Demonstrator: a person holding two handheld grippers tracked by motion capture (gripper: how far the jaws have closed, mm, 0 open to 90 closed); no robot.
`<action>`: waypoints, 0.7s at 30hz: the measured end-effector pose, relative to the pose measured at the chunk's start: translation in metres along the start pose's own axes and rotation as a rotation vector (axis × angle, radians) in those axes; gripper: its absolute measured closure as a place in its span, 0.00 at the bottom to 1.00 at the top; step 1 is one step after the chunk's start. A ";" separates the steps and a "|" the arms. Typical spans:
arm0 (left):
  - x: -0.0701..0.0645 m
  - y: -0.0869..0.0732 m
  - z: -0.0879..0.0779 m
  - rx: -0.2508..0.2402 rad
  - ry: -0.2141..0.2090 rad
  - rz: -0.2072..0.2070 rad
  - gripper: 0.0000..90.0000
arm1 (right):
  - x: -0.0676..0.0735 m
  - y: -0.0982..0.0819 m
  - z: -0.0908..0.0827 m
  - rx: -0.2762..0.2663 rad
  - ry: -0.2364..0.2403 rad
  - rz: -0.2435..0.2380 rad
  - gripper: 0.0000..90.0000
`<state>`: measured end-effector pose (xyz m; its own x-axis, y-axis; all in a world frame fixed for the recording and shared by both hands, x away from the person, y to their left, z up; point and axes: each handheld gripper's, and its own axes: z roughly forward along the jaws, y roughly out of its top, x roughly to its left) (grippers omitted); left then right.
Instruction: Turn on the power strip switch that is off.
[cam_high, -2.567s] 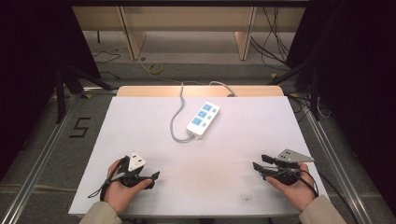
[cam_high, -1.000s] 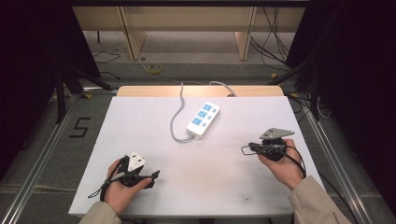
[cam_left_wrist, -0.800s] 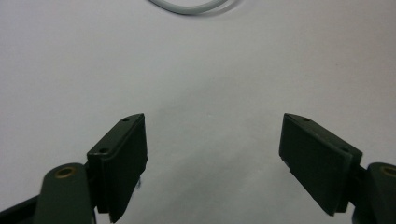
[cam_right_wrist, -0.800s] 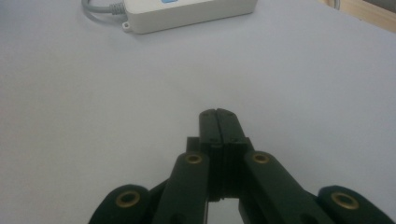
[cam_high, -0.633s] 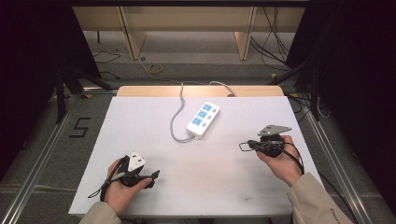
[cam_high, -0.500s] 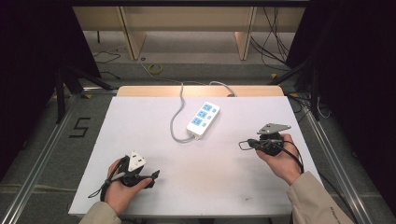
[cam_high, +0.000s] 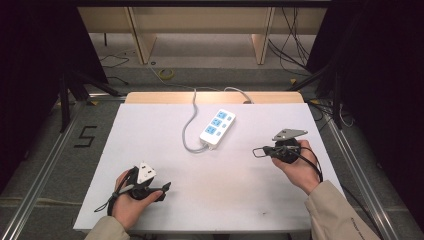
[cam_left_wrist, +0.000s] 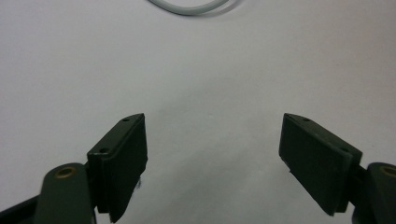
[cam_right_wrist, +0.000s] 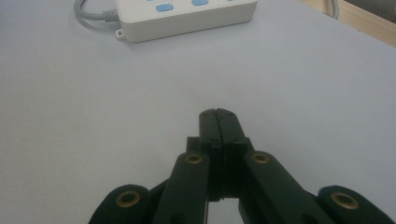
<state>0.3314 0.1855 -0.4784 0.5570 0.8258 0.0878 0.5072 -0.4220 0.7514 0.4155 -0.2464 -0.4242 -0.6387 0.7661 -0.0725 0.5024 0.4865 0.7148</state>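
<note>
A white power strip (cam_high: 217, 127) lies flat near the far edge of the table (cam_high: 150, 135), its grey cord (cam_high: 187, 135) looping beside it. The right gripper (cam_high: 256, 151), jaws pressed together and empty, points toward the strip from the right edge. The left gripper (cam_high: 167, 186) rests near the near-left corner, jaws spread, holding nothing.

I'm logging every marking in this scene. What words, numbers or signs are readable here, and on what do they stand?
"5": a black numeral marked on the grey floor left of the white table.
White power strip with blue sockets: any print on it is too small to read.
No other text is legible.
</note>
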 end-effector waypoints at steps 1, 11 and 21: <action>0.000 0.000 0.000 0.000 0.000 0.000 0.26 | 0.000 0.001 0.000 0.002 0.000 -0.004 1.00; 0.000 0.000 0.000 -0.001 0.001 0.001 0.26 | -0.003 0.010 0.003 0.017 0.003 -0.008 1.00; 0.000 0.000 0.000 -0.007 0.003 -0.004 0.26 | -0.005 0.019 0.006 0.036 0.010 -0.012 1.00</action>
<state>0.3317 0.1852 -0.4783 0.5530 0.8287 0.0867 0.5047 -0.4159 0.7565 0.4322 -0.2383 -0.4146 -0.6503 0.7561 -0.0738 0.5153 0.5104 0.6885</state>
